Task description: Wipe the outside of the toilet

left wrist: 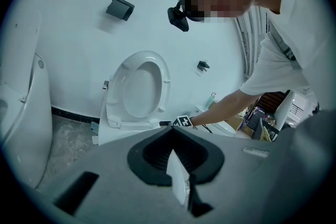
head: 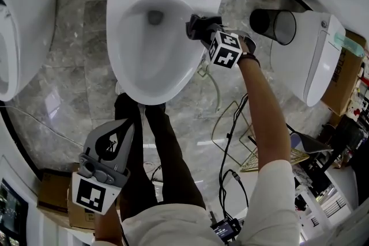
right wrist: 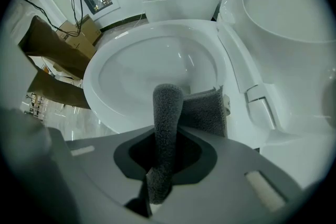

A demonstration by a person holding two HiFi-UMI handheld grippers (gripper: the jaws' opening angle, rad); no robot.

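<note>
The white toilet [head: 151, 37] stands with its seat and lid raised [left wrist: 138, 85]; its bowl rim [right wrist: 157, 44] fills the right gripper view. My right gripper [head: 202, 31] is at the bowl's right rim, shut on a grey cloth [head: 192, 23]. One fold of the cloth [right wrist: 167, 134] runs up between the jaws, and the rest lies flat against the rim. My left gripper [head: 118, 131] hangs low at the left, well away from the toilet. It is shut [left wrist: 180, 186] with nothing in it.
A second toilet [head: 17, 31] stands at the left and a third [head: 314, 55] at the right. A black bin [head: 274, 25] sits between the right one and the bowl. Cardboard boxes [head: 55, 199], a gold wire rack [head: 253, 147] and cables lie on the marble floor.
</note>
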